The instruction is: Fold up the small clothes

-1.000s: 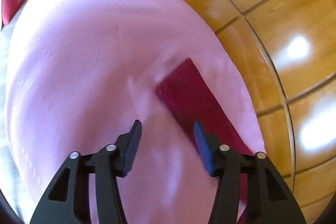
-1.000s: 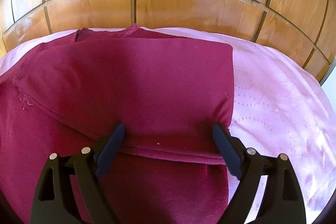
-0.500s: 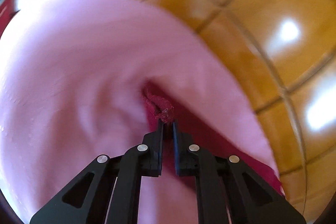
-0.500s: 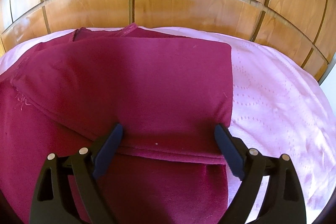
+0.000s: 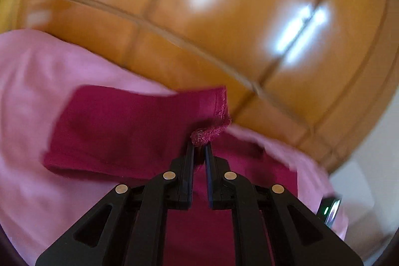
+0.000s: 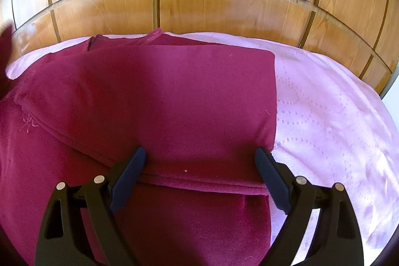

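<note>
1. Pinching a hemmed corner of the maroon garment (image 5: 129, 131), the left gripper (image 5: 198, 145) lifts it at frame centre, likely to carry a fold across.
2. Jaws spread, the right gripper (image 6: 199, 163) straddles the folded edge low in its frame, apparently steadying the garment on the pink sheet (image 6: 324, 116).

Surface: a bed under a pink bedspread (image 6: 324, 116) with a stitched dotted pattern.
Behind it: a glossy wooden panelled headboard (image 6: 224, 4).
Lying on it: a dark red garment (image 6: 162, 104), partly folded, one layer over another.
</note>
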`<state>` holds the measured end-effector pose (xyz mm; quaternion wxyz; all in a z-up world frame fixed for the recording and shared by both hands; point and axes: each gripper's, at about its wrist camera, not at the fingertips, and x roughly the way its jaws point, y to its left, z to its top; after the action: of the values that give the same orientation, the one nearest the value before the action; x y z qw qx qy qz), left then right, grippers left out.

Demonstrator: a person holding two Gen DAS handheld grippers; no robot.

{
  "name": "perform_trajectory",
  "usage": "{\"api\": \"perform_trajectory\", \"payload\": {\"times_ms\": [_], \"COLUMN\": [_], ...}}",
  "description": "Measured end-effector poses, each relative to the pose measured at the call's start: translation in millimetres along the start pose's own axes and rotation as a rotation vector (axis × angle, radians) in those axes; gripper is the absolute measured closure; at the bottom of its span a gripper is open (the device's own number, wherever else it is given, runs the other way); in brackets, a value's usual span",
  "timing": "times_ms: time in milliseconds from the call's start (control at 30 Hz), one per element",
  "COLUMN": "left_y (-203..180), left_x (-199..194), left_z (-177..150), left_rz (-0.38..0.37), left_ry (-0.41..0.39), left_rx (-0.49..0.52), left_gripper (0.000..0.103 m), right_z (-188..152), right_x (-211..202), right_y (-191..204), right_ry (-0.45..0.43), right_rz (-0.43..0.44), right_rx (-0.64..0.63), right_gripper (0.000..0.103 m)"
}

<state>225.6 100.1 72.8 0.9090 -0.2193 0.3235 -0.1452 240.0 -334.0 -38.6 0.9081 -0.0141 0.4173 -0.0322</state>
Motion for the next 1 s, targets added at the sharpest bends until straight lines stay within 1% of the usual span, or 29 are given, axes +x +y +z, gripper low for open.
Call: {"api": "perform_trajectory", "payload": {"times_ms": [100,167,200,233,267,300,333,400,433,500,533,567,600,667,733,800,900,933,967,1000], "left_y": [-20.5,-23.6,-23.1,-21.3,-21.9,-20.3,-17.7,-8.6,-3.0,7.0,12.2,15.8,22.1,32.4,46.0,57.3,61.4,61.8,62.2,63.1], "left_x": [36.5,48.7,51.9,54.0,49.2,40.9,30.3,10.5,3.5,-5.4,-7.3,-6.5,-6.5,-2.9,-1.2,6.0,5.0,5.2,5.0,5.3], "left_z": [-27.9,-40.9,-46.0,-47.9,-51.7,-54.5,-57.4,-63.4,-67.1,-73.9,-78.3,-79.6,-82.9,-87.9,-93.7,-99.0,-100.2,-101.3,-102.0,-102.1], "left_rz": [0.023,0.043,0.046,0.035,0.029,0.049,0.064,0.071,0.078,0.096,0.11,0.117,0.122,0.126,0.118,0.094,0.076,0.071,0.069,0.066], "left_ry": [0.087,0.127,0.149,0.16,0.162,0.146,0.123,0.103,0.099,0.096,0.095,0.096,0.102,0.116,0.131,0.147,0.14,0.137,0.137,0.138], "left_rx": [0.059,0.081,0.088,0.088,0.09,0.1,0.113,0.128,0.13,0.134,0.134,0.129,0.118,0.083,0.037,-0.008,-0.021,-0.019,-0.019,-0.022], "left_gripper": [0.096,0.096,0.089,0.076,0.07,0.056,0.046,0.045,0.045,0.045,0.045,0.045,0.045,0.045,0.045,0.045,0.045,0.045,0.045,0.045], "right_z": [0.2,0.5,0.9,1.4,2.3,3.7,5.5,11.6,14.9,21.5,24.9,28.6,31.3,35.7,40.3,45.1,52.6,53.9,56.0,57.8], "right_x": [0.2,0.2,0.3,0.5,0.6,0.3,-0.7,-9.2,-16.4,-29.4,-33.3,-35.6,-35.4,-30.4,-21.8,-13.3,4.6,7.7,7.3,5.4], "right_y": [-2.6,-3.1,-3.0,-3.2,-4.1,-5.4,-6.7,-6.2,-5.1,4.4,13.9,29.4,44.6,79.2,114.9,140.1,167.2,173.7,182.1,186.2], "right_ry": [0.001,0.001,0.002,0.005,0.009,0.014,0.02,0.019,0.004,-0.013,-0.008,0.008,0.026,0.078,0.121,0.137,0.179,0.18,0.175,0.172], "right_rz": [0.017,0.023,0.025,0.027,0.033,0.042,0.051,0.071,0.109,0.242,0.318,0.4,0.459,0.559,0.625,0.633,0.625,0.612,0.591,0.574], "right_rx": [0.012,0.016,0.017,0.018,0.021,0.026,0.032,0.046,0.071,0.121,0.131,0.126,0.113,0.087,0.072,0.065,0.08,0.073,0.053,0.038], "right_gripper": [0.014,0.014,0.014,0.014,0.013,0.013,0.013,0.013,0.013,0.014,0.018,0.024,0.028,0.043,0.048,0.05,0.061,0.074,0.092,0.099]}}
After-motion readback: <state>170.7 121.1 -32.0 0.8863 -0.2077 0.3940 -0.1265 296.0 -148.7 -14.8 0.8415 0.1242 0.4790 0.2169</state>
